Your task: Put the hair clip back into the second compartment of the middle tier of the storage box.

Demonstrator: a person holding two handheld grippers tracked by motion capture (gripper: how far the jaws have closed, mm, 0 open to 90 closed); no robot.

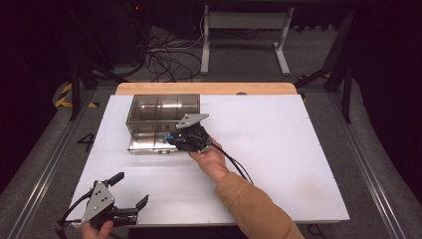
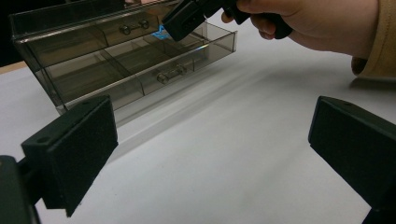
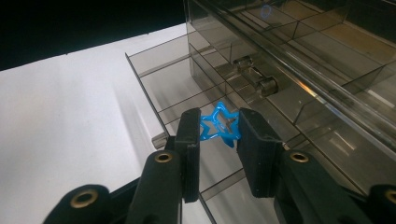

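A smoky clear drawer box point(image 1: 161, 110) stands on the white table top point(image 1: 278, 149), left of centre. Its lower drawer point(image 1: 147, 143) is pulled out toward me. My right gripper point(image 1: 172, 137) hovers over that drawer, shut on a small blue star outline point(image 1: 169, 135). The right gripper view has the star point(image 3: 218, 126) pinched between the jaws of the right gripper point(image 3: 218, 134), above the drawer's divided compartments point(image 3: 159, 84). My left gripper point(image 1: 131, 190) rests near the front left corner, open and holding nothing. In its own view the left gripper point(image 2: 215, 140) faces the box point(image 2: 116, 51) and the right hand point(image 2: 299, 23).
A wooden strip point(image 1: 209, 88) edges the table's far side. Beyond it the floor holds tangled cables point(image 1: 169, 59) and a white desk frame point(image 1: 244, 30). Bare white surface stretches right of the box and between the two grippers.
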